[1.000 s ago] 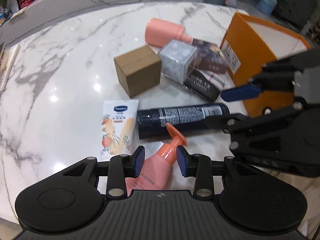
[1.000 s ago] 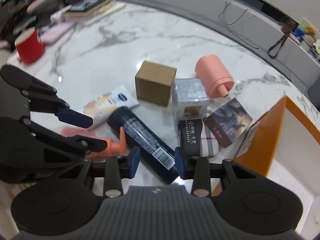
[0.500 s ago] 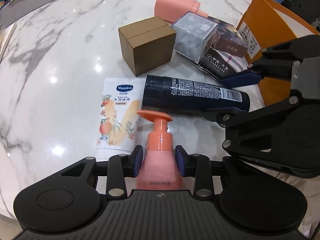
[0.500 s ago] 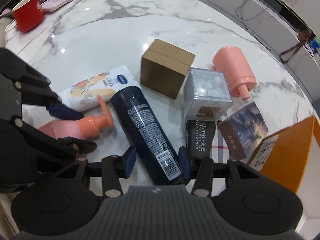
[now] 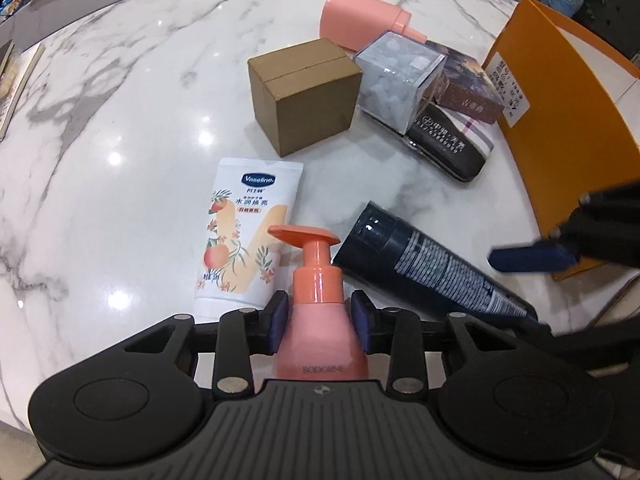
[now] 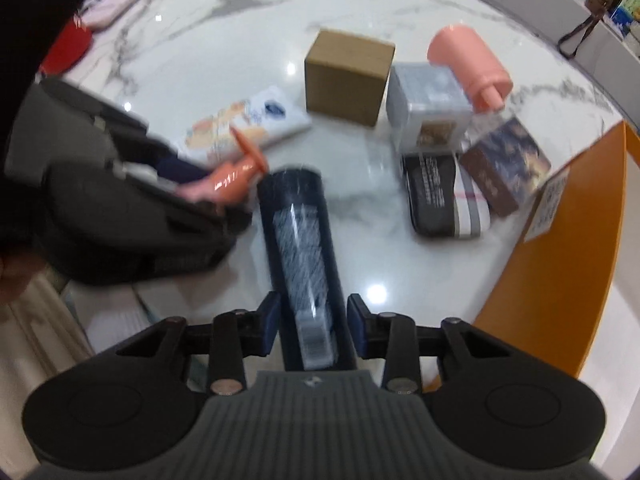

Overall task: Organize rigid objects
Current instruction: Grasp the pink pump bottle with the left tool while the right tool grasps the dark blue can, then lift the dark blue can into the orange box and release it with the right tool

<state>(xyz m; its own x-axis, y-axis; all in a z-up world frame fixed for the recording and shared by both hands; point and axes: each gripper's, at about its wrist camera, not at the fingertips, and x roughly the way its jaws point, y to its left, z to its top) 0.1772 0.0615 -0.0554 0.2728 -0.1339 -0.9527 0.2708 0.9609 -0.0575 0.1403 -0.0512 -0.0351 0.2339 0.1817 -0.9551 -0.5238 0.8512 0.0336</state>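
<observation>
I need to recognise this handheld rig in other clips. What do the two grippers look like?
Both look alike: the left gripper and right gripper have matte black bodies with a ribbed grey top, round black discs on each side, silver rivets on the black linkage bars, and dark blue pads on the jaws. No cables show.

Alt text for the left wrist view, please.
The left claw grips a pink pump bottle over a marble table. Beyond lie a Vaseline tube, a dark tube, a cardboard box and an orange bin.
</observation>
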